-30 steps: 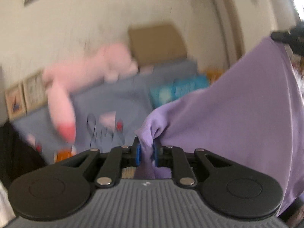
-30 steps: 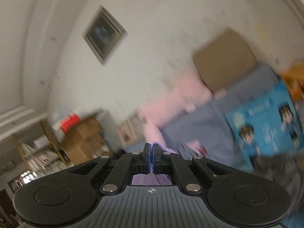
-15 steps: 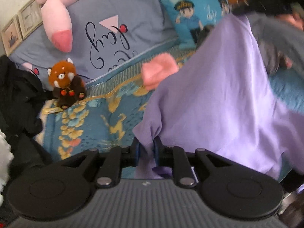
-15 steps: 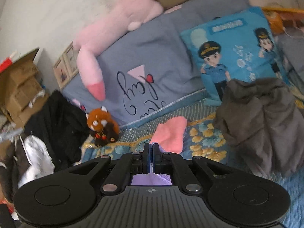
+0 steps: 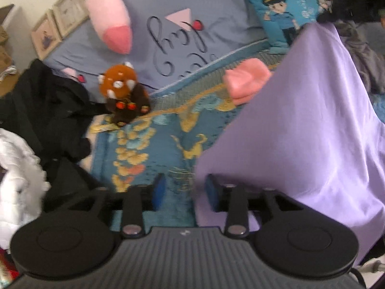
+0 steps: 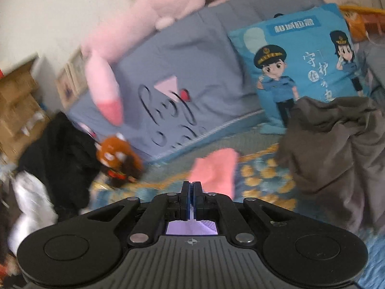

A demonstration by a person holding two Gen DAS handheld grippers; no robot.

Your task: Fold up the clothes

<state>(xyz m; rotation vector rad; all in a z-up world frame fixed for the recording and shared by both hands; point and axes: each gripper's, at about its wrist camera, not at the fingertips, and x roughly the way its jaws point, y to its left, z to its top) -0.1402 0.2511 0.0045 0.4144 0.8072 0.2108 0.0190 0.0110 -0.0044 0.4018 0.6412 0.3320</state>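
Observation:
A lilac garment hangs in the air over the patterned blue bed cover, stretched from the upper right down to my left gripper. My left gripper stands open; the cloth's lower corner drapes against its right finger with nothing pinched. In the right wrist view my right gripper is shut on the lilac garment, whose edge shows just under the closed fingers. A folded pink garment lies on the cover ahead.
A grey crumpled garment lies at the right. Black clothing and white cloth sit at the left. A red panda plush, a pink plush, a grey pillow and a blue cartoon cushion line the back.
My left gripper has opened and let go of the lilac garment's corner. Both grippers have tilted down from the wall toward the bed. The right gripper stays shut on the cloth.

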